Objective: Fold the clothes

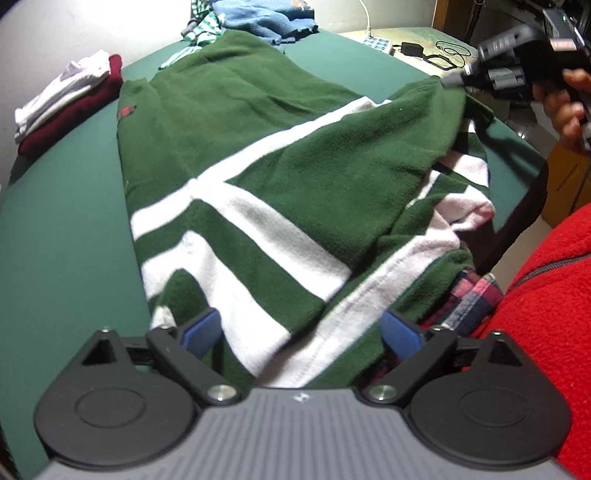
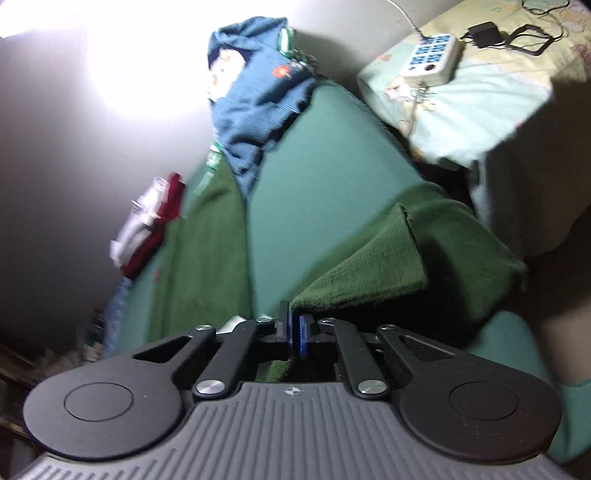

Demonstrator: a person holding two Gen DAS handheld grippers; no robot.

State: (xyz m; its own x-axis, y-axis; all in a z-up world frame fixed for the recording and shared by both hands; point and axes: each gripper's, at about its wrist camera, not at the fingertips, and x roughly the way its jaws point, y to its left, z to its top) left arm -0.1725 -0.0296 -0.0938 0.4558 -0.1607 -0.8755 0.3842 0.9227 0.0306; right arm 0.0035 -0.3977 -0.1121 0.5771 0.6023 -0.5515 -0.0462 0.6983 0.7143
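A green sweater with white stripes (image 1: 258,177) lies spread on the green table (image 1: 66,229). My left gripper (image 1: 301,332) is open, its blue pads on either side of the sweater's near striped hem. My right gripper (image 2: 293,332) is shut on a green edge of the sweater (image 2: 369,266) and lifts it off the table. In the left wrist view the right gripper (image 1: 454,79) shows at the far right, pinching the sweater's raised corner.
A folded stack of white and maroon clothes (image 1: 70,99) sits at the table's far left. A blue garment pile (image 1: 266,18) lies at the back. A power strip (image 2: 432,55) and cables rest on a side surface. A plaid cloth (image 1: 465,299) and my red jacket (image 1: 546,314) are at the right.
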